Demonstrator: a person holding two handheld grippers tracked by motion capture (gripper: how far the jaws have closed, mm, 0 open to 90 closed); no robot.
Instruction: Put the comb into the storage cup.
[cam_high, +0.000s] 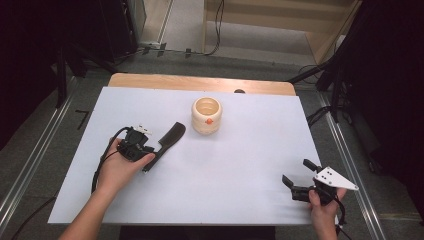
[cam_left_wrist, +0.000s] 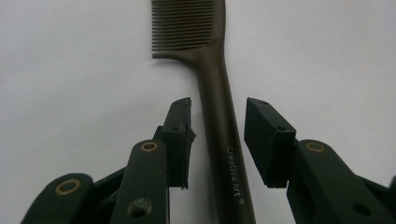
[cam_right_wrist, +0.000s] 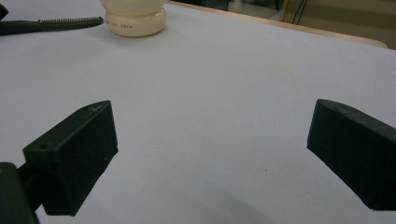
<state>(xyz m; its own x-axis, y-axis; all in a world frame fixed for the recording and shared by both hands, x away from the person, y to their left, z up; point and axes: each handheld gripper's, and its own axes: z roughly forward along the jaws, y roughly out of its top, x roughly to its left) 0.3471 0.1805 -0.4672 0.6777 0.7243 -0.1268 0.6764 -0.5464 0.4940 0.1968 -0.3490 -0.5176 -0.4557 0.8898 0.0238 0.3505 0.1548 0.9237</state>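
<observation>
Comb (cam_left_wrist: 219, 116) tip cut off at frame top. Left gripper (cam_left_wrist: 217, 140) part open, released, jaws straddling handle without touching. Right gripper (cam_right_wrist: 210, 154) wide open, empty.

The high view is looking forward and down from above the person's side, taking in the whole white surface (cam_high: 210, 165). The left gripper view is riding close above the surface, peering straight along its claw (cam_left_wrist: 217, 135) at the dark comb (cam_left_wrist: 219, 116). The right gripper view is sitting low, gazing across the surface past its claw (cam_right_wrist: 210, 154). All three are sharing the comb; the high and right gripper views are also sharing the cream cup (cam_right_wrist: 135, 16).
</observation>
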